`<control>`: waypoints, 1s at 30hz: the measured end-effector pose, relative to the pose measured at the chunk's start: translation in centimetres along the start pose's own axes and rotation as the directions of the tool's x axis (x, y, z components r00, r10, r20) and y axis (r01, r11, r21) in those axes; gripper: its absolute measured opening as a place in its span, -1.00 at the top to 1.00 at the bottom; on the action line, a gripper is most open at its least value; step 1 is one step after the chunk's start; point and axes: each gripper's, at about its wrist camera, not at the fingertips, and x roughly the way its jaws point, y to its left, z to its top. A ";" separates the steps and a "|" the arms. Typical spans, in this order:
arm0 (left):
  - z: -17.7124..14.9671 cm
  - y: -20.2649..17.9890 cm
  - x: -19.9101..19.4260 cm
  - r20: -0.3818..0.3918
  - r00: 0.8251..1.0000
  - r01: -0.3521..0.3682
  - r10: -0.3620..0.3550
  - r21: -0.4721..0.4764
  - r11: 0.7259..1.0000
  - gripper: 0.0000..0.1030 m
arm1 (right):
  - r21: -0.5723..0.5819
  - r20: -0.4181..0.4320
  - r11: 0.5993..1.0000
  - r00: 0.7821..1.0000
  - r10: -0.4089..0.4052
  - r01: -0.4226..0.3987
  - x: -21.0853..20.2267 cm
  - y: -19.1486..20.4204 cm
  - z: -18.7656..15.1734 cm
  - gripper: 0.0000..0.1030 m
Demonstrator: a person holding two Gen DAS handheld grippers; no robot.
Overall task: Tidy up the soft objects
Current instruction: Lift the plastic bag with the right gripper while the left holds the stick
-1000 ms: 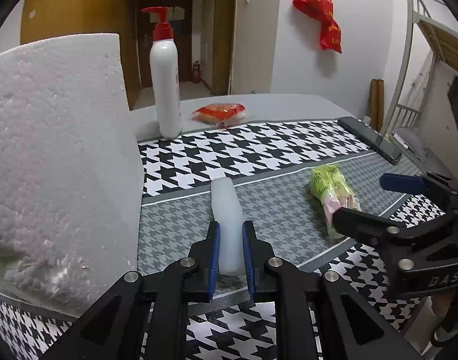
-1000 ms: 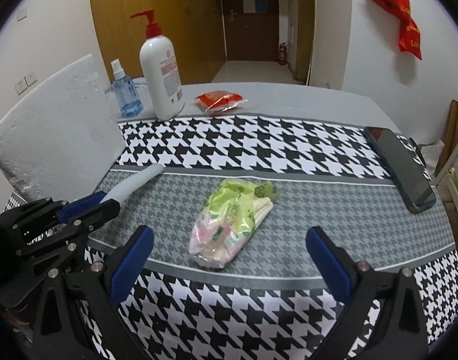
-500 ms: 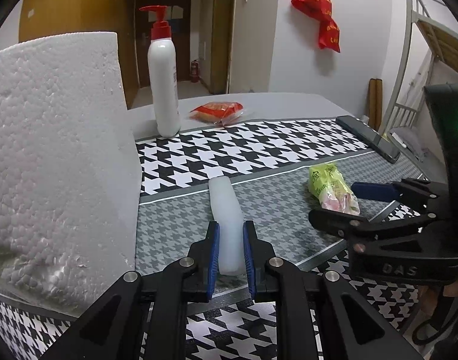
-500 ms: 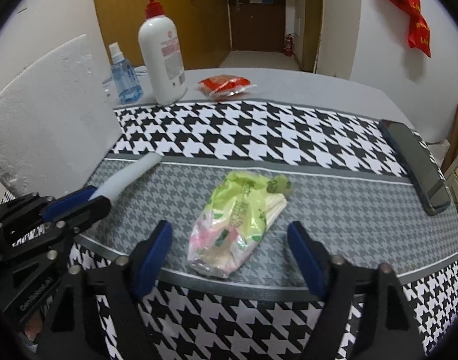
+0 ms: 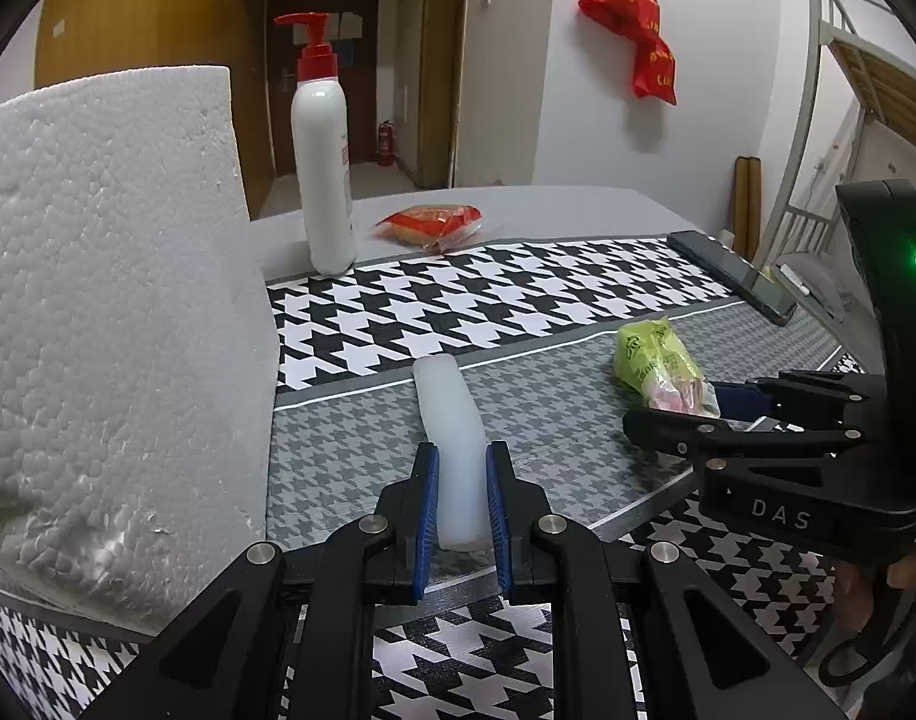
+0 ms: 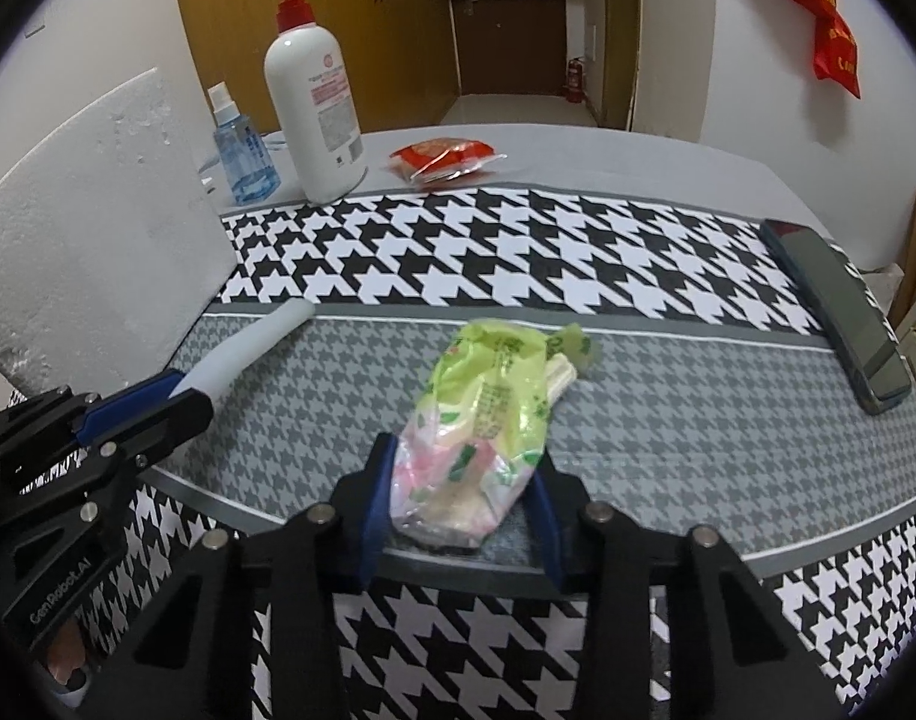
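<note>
My left gripper [image 5: 461, 468] is shut on the near end of a white foam stick [image 5: 449, 420] that lies on the grey houndstooth cloth; the stick also shows in the right wrist view [image 6: 251, 348]. My right gripper [image 6: 461, 468] has closed around the near end of a green and pink plastic snack bag [image 6: 488, 414], its blue pads touching both sides. The bag also shows in the left wrist view [image 5: 656, 360], with the right gripper [image 5: 698, 405] at its near end.
A large white foam block [image 5: 104, 312] stands at the left. A white pump bottle [image 6: 314, 96], a small blue spray bottle [image 6: 242, 150] and a red snack packet [image 6: 443, 156] sit at the back. A dark phone [image 6: 836, 306] lies at the right.
My right gripper moved forward onto the snack bag and its jaws narrowed from wide open to closed on the bag's sides. My left gripper stayed shut on the foam stick.
</note>
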 end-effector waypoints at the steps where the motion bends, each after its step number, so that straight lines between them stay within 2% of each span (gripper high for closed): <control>1: 0.0 0.0 0.0 0.000 1.000 0.000 0.000 0.000 1.000 0.67 | 0.000 0.001 1.000 1.000 0.001 -0.001 -0.1 0.0 -0.1 0.14; 30: 0.0 -0.3 -0.5 0.022 1.000 0.018 -0.018 0.023 1.000 0.67 | 0.002 0.055 1.000 0.998 -0.010 0.010 -3.3 0.4 -0.9 0.14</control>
